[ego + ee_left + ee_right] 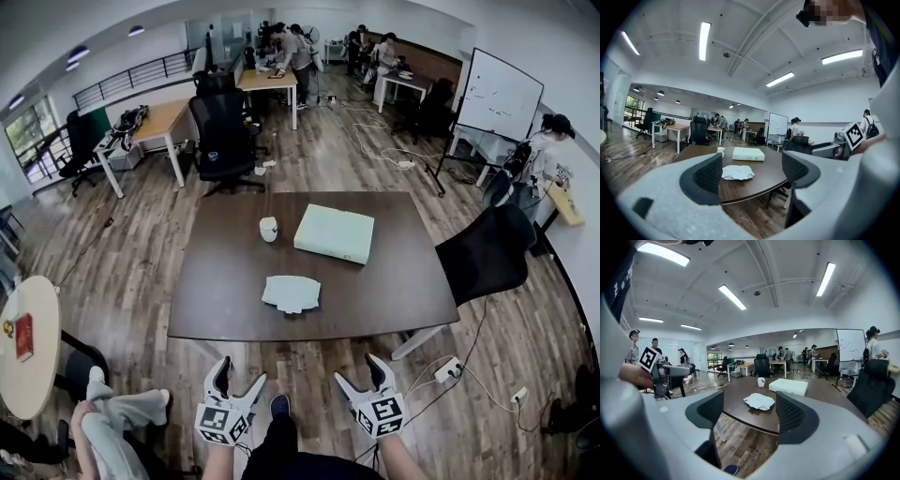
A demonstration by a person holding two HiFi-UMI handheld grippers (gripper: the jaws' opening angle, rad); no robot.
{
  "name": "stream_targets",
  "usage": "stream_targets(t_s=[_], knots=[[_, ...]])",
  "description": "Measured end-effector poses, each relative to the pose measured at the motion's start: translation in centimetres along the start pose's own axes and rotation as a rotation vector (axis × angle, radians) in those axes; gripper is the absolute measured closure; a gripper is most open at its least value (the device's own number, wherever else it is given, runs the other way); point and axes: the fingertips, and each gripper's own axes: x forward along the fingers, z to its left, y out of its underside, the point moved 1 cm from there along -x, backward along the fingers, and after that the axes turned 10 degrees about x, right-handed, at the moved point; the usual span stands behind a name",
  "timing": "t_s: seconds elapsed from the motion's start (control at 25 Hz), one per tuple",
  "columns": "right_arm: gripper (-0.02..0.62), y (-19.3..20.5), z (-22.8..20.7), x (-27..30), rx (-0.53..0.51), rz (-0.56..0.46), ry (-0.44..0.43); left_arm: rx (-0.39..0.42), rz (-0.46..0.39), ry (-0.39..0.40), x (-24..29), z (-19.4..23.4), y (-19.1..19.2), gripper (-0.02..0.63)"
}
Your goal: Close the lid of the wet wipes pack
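The wet wipes pack (291, 292) is a flat pale packet lying near the front edge of the dark brown table (225, 300). It also shows in the left gripper view (737, 172) and in the right gripper view (759, 401), framed between the jaws but far off. Both grippers hang short of the table, over the wooden floor. My left gripper (239, 372) (752, 173) is open with nothing between its pads. My right gripper (359, 370) (750, 411) is likewise open and empty. Whether the pack's lid is up I cannot tell.
A pale green-white flat box (334, 232) and a small white cup (269, 229) sit farther back on the table. A black office chair (487, 253) stands at its right side. A power strip (448, 368) with cables lies on the floor. A seated person's legs (112, 412) are at lower left.
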Motion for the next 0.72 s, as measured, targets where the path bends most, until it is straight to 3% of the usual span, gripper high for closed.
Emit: stream_targets(t_s=[0.48, 0.72], knots=[[0.252, -3.7, -1.1, 8.6, 0.037, 0.007, 0.031, -0.041, 0.008, 0.048, 6.9, 6.5, -1.1, 0.219], [0.252, -4.6, -0.8, 13.6, 0.031, 0.016, 0.044, 0.015, 0.017, 0.104, 10.7, 10.0, -1.7, 0.219]])
